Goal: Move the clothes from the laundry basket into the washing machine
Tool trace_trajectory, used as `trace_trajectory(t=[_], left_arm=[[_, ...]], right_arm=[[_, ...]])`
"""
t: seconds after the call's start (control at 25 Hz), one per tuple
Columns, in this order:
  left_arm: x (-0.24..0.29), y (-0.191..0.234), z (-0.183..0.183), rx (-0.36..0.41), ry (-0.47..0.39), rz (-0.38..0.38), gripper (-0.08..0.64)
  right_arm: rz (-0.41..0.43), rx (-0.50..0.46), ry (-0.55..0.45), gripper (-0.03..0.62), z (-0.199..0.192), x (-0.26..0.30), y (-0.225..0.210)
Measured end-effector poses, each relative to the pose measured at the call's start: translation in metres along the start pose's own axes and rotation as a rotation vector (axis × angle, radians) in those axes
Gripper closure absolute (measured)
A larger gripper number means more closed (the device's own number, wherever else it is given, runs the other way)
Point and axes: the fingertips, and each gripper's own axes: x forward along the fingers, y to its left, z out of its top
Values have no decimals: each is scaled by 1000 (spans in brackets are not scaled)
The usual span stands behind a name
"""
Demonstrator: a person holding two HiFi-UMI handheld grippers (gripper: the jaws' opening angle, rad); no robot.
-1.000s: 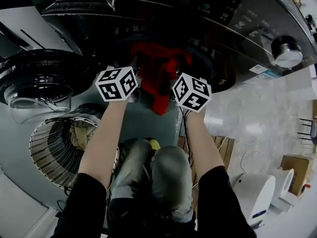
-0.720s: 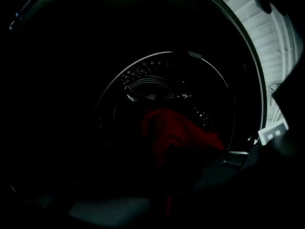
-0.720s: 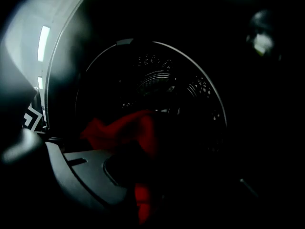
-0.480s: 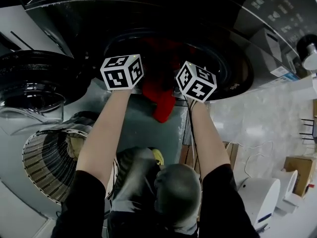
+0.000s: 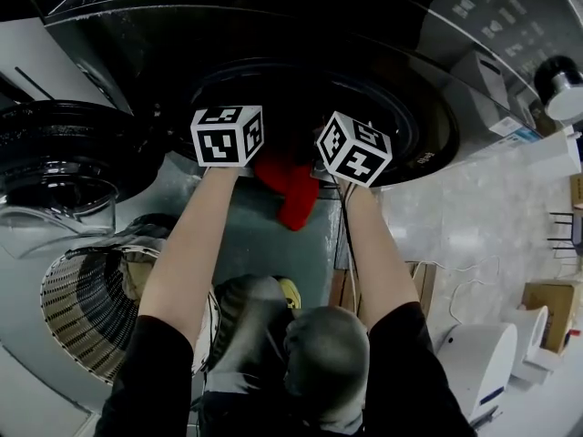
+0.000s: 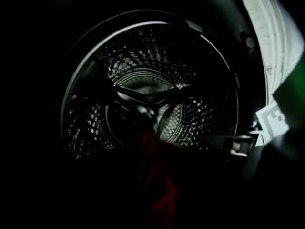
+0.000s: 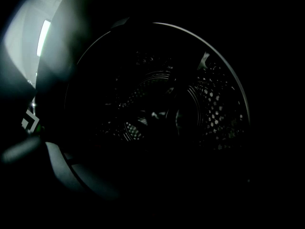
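Observation:
The washing machine's round port (image 5: 414, 107) stands open, and its steel drum (image 6: 143, 80) fills both gripper views. A red garment (image 5: 290, 189) hangs over the port's lower lip, with a tail drooping outside. It also shows dimly as red cloth (image 6: 159, 185) low in the left gripper view. My left gripper (image 5: 230, 130) and right gripper (image 5: 353, 144) reach into the port on either side of it. Both sets of jaws have just been opening. The darkness hides the fingers, so I cannot tell whether cloth is still between them. The laundry basket (image 5: 82, 308) stands low on the left.
The machine's glass door (image 5: 64, 157) is swung open to the left, above the basket. The person's knees (image 5: 301, 335) are right below the port. A white appliance (image 5: 478, 362) and a cardboard box (image 5: 547, 312) stand on the floor at the right.
Both grippers have pushed forward into the port. The red garment, bunched in front of the opening before, is now mostly inside with only a tail hanging out.

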Motion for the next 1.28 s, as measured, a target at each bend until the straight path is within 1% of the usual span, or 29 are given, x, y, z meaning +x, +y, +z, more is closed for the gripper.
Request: trace_trajectory(t=[0.12, 0.24, 0.36, 0.48, 0.6, 0.68, 0.8, 0.88, 0.96, 1.08, 1.16, 1.28], left_arm=[[-1, -7, 6, -1, -11, -11, 393], [-4, -11, 14, 28, -24, -16, 393], [-9, -9, 12, 15, -23, -5, 393], [-14, -8, 10, 21, -19, 8, 393], [-20, -8, 9, 35, -14, 16, 396], [-25, -8, 7, 39, -13, 23, 413], [-33, -8, 7, 40, -17, 38, 471], [-38, -10, 4, 47, -12, 48, 515], [-42, -13, 2, 52, -4, 52, 542], [-49, -19, 1, 39, 10, 40, 549], [-53, -24, 1, 43, 25, 24, 549], [-64, -33, 0, 90, 73, 15, 549]], right_arm=[[13, 11, 0, 440, 3, -4, 3], [25, 26, 11, 428, 0, -6, 6], [47, 26, 24, 428, -3, -10, 11], [63, 27, 36, 434, -5, -14, 14], [63, 32, 43, 437, -7, -19, 14], [60, 34, 50, 440, -9, -24, 12], [66, 34, 58, 468, -12, -31, 11], [72, 25, 69, 497, -16, -37, 11], [72, 18, 81, 527, -18, -44, 11], [63, -2, 105, 583, -18, -53, 12], [73, -37, 127, 584, -16, -58, 17], [97, -72, 157, 588, -10, -70, 28]])
